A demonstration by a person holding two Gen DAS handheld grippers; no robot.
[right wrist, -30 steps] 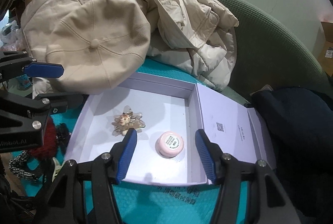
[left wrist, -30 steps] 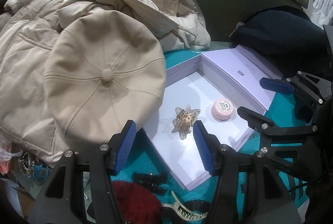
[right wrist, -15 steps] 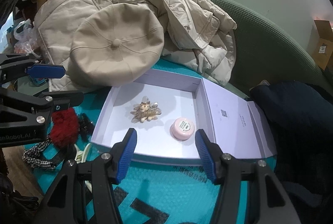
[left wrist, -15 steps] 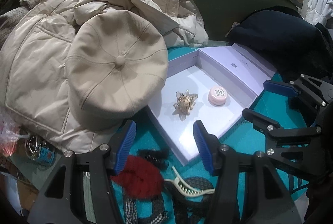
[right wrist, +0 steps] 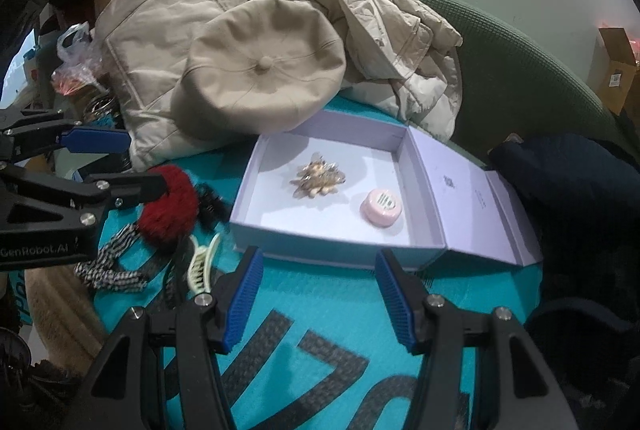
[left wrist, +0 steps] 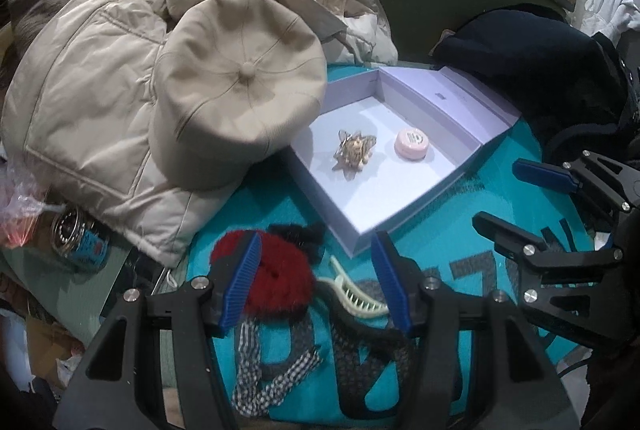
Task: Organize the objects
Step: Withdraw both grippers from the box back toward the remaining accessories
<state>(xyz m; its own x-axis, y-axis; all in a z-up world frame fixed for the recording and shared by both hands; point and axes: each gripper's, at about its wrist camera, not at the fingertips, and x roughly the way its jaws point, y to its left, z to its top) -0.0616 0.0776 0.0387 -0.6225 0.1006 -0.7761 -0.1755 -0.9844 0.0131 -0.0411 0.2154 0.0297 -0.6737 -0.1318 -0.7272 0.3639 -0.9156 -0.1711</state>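
- Already in the open lilac box (right wrist: 340, 230): a flower-shaped hair clip (right wrist: 318, 180) and a small round pink tin (right wrist: 381, 208), lying apart on its floor; the hinged lid (right wrist: 476, 210) lies flat to one side.
- Left to sort, judging by what lies outside the box on the teal mat (right wrist: 320, 306): a red furry hair tie (left wrist: 276, 278), a black claw clip (left wrist: 298, 232), a cream claw clip (left wrist: 354, 296) and a black-and-white checked bow (left wrist: 272, 370), all clustered just beside the box's near corner.
- Left gripper (left wrist: 316, 278): jaws spread and empty, hovering over the cluster, with the red hair tie beside one pad.
- Right gripper (right wrist: 320, 298): jaws spread and empty, above bare mat in front of the box.
- Beige cap (right wrist: 260, 70) rests on a beige coat (right wrist: 168, 42) behind the box, its edge overlapping the box's far corner; whether these belong to the task cannot be told.
- Estimate: under halfway, two items boxed and four outside.
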